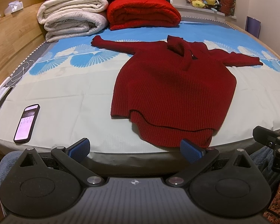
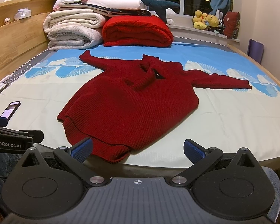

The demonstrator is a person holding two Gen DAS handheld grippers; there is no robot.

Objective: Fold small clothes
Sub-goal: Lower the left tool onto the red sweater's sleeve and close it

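Observation:
A small dark red knitted sweater (image 1: 173, 91) (image 2: 132, 108) lies flat on the bed, hem toward me, collar away, both sleeves spread out sideways. My left gripper (image 1: 135, 150) is open at the bed's near edge, just short of the hem; its right blue pad (image 1: 190, 150) is close to the hem's corner. My right gripper (image 2: 138, 150) is open too, at the near edge, with its left pad (image 2: 82, 149) in front of the hem. Nothing sits between either pair of fingers. Part of the right gripper (image 1: 272, 140) shows at the far right of the left wrist view.
A phone (image 1: 27, 123) (image 2: 10, 109) with a lit screen lies on the sheet at the left. Folded white blankets (image 1: 72, 18) and a red blanket (image 1: 141, 13) are stacked at the far end. A wooden headboard (image 1: 13, 43) runs along the left. Plush toys (image 2: 207, 20) sit on the windowsill.

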